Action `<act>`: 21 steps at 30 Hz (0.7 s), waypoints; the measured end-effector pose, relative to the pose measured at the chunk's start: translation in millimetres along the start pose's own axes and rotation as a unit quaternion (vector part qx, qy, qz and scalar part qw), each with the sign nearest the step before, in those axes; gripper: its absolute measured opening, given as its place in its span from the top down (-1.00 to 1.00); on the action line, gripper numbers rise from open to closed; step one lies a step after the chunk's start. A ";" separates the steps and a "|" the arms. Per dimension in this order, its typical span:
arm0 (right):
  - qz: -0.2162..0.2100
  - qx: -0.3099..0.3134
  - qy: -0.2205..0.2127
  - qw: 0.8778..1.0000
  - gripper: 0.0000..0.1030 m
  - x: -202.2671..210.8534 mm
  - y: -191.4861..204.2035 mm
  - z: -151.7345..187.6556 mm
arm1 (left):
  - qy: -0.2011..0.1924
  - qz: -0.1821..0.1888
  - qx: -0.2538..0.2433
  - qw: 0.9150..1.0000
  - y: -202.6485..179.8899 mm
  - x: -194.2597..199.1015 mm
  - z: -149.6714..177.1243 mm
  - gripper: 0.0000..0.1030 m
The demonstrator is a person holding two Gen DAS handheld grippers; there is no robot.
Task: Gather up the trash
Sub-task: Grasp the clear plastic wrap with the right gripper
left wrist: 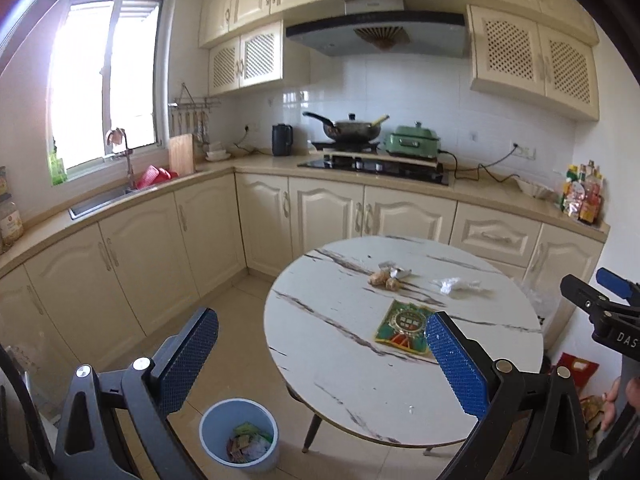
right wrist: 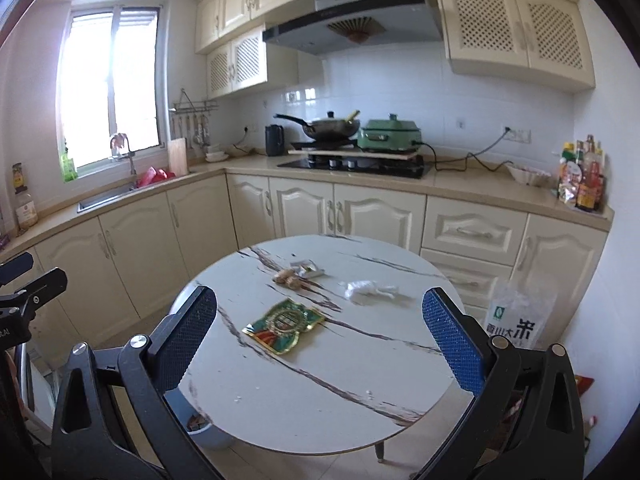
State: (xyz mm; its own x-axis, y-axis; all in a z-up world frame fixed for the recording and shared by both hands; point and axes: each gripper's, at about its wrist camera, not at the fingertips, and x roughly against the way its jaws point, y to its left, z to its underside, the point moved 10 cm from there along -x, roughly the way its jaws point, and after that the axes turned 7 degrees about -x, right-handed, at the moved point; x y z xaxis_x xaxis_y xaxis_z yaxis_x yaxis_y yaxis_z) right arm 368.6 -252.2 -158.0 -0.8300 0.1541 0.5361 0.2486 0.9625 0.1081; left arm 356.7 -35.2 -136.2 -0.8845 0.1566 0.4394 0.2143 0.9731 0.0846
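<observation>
Round marble-patterned table (right wrist: 280,392) at the centre of the kitchen, carrying the trash — a green foil wrapper (right wrist: 285,325) mid-top, a crumpled white tissue (right wrist: 366,291) beyond it toward the stove side, and brown scraps (right wrist: 286,277) touching a small silvery wrapper (right wrist: 307,269) at the far edge. Left gripper (left wrist: 322,354) above the table's left edge, jaws wide open and empty; right gripper (right wrist: 320,334) above its near edge, likewise spread and holding nothing. Blue bin (left wrist: 239,435) on the floor just beside the table's left leg — wrappers already inside.
</observation>
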 end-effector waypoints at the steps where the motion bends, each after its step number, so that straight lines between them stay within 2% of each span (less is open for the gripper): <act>1: 0.006 -0.002 0.010 1.000 -1.00 -12.2 -9.8 2.8 | 0.015 0.011 -0.002 1.000 -4.9 -18.9 0.1 -0.98; 4: 0.018 -0.011 0.048 0.999 -1.00 -51.9 -38.9 13.4 | 0.052 0.038 -0.016 0.998 -21.0 -68.3 -4.8 -0.99; 10: 0.032 -0.016 0.104 0.994 -1.00 -118.7 -80.6 31.4 | 0.121 0.088 -0.034 0.988 -49.4 -164.8 -21.4 -0.98; 14: 0.031 -0.005 0.150 0.988 -1.00 -174.2 -92.5 38.0 | 0.143 0.095 -0.036 0.985 -45.1 -218.7 -42.7 -0.99; 17: 0.014 0.008 0.178 0.984 -1.00 -218.4 -87.7 36.5 | 0.161 0.102 -0.035 0.981 -39.5 -262.1 -57.1 -0.99; 21: 0.024 0.057 0.211 0.975 -1.00 -276.4 -84.1 35.7 | 0.175 0.099 -0.054 0.978 -38.2 -318.1 -70.5 -0.98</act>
State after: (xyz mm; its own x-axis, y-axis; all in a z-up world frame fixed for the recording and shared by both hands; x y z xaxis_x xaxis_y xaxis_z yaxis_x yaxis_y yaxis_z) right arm 559.3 -367.8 -345.2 -0.5329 0.1169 0.8381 0.2048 0.9788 -0.0063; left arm 659.1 -134.1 -216.2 -0.6288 0.2536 0.7350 0.4258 0.9033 0.0526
